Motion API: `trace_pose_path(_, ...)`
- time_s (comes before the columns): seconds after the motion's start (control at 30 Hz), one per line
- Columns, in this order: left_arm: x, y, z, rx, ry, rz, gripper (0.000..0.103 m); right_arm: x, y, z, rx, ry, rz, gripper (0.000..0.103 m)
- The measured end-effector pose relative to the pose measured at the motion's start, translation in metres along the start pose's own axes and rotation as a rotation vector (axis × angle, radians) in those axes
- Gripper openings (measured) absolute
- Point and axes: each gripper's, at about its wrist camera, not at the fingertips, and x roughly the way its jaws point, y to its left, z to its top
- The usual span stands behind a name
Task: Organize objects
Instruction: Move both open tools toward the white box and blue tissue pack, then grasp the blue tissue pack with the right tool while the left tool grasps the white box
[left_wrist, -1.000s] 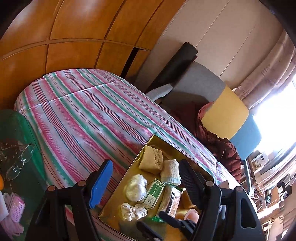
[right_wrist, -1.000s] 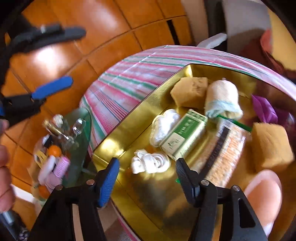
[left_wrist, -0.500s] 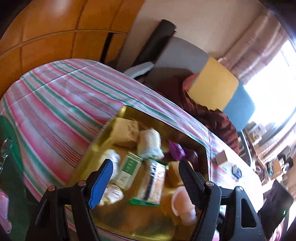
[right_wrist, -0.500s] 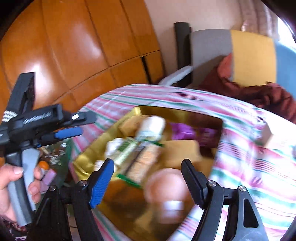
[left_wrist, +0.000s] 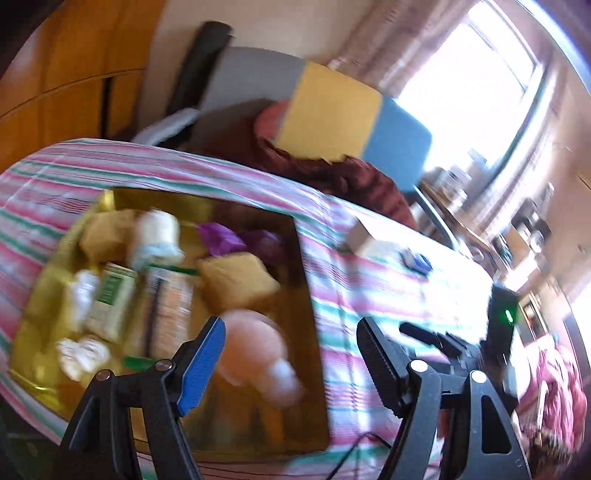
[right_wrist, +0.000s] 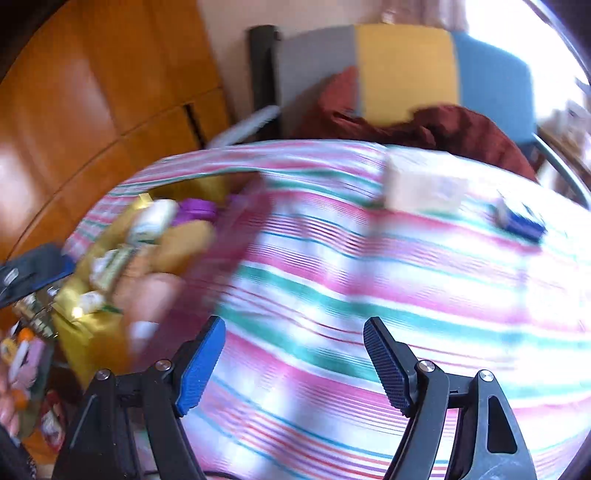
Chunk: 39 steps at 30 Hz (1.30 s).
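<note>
A gold tray (left_wrist: 303, 280) lies on the striped tablecloth (left_wrist: 369, 288) and holds yellow sponges (left_wrist: 236, 280), a white roll (left_wrist: 155, 232), a green box (left_wrist: 110, 295), purple wrap (left_wrist: 221, 240) and a pink bottle (left_wrist: 255, 354). My left gripper (left_wrist: 288, 362) is open and empty above the tray's right edge. My right gripper (right_wrist: 291, 362) is open and empty over bare cloth, with the tray (right_wrist: 81, 332) to its left. A cream box (right_wrist: 421, 184) and a small blue item (right_wrist: 521, 218) lie on the cloth beyond it. Both views are motion-blurred.
A grey, yellow and blue chair (left_wrist: 332, 110) draped with dark red cloth (left_wrist: 351, 177) stands behind the table. Wooden panels (right_wrist: 92, 92) cover the wall at left. A black device with a green light (left_wrist: 506, 317) sits at the right. A cluttered side table (right_wrist: 26, 343) stands at the left.
Both views have swung to the right. The tray has slid to the left of each view. The cream box and the blue item have come into the right wrist view.
</note>
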Motion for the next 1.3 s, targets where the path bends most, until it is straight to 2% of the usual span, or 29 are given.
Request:
trace_pose_path(0.1, 0.010, -0.020, -0.009, 0.038, 0.034, -0.034, 0.075, -0.002, -0.041, -0.002, 0.072, 0.007, -0.044, 0.078)
trace_pose_path(0.2, 0.018, -0.042, -0.018, 0.078, 0.052, -0.063, 0.075, -0.003, -0.079, 0.005, 0.100, 0.002, -0.125, 0.078)
trace_pose_path(0.43, 0.024, -0.073, -0.025, 0.163, 0.077, -0.097, 0.075, 0.002, -0.164, 0.053, 0.149, -0.023, -0.210, 0.081)
trace_pose_path(0.63, 0.029, -0.081, -0.028, 0.189, 0.103, -0.084, 0.075, 0.024, -0.226, 0.102, 0.242, 0.001, -0.235, 0.082)
trace_pose_path(0.73, 0.033, -0.081, -0.028, 0.199, 0.115, -0.059, 0.075, 0.035, -0.247, 0.111, 0.308, 0.008, -0.230, 0.081)
trace_pose_path(0.87, 0.040, -0.082, -0.027, 0.199, 0.131, -0.060, 0.075, 0.045, -0.255, 0.106, 0.354, 0.022, -0.186, 0.081)
trace_pose_path(0.93, 0.045, -0.084, -0.026, 0.198, 0.136, -0.066, 0.075, 0.045, -0.250, 0.097, 0.369, 0.028, -0.101, 0.082)
trace_pose_path(1.03, 0.053, -0.088, -0.026, 0.199, 0.149, -0.080, 0.075, 0.039, -0.234, 0.080, 0.349, 0.033, 0.091, 0.082)
trace_pose_path(1.07, 0.055, -0.089, -0.026, 0.200, 0.153, -0.088, 0.075, 0.034, -0.227, 0.077, 0.314, 0.031, 0.112, 0.082)
trace_pose_path(1.13, 0.058, -0.092, -0.027, 0.205, 0.159, -0.094, 0.075, 0.024, -0.215, 0.078, 0.211, -0.003, 0.052, 0.082)
trace_pose_path(1.2, 0.061, -0.096, -0.027, 0.212, 0.165, -0.094, 0.075, 0.017, -0.212, 0.086, 0.125, -0.051, -0.057, 0.082)
trace_pose_path(1.27, 0.062, -0.098, -0.028, 0.221, 0.168, -0.095, 0.075, 0.018, -0.215, 0.099, 0.069, -0.085, -0.151, 0.083)
trace_pose_path(1.3, 0.062, -0.099, -0.029, 0.225, 0.170, -0.090, 0.075, 0.024, -0.218, 0.106, 0.056, -0.079, -0.167, 0.083)
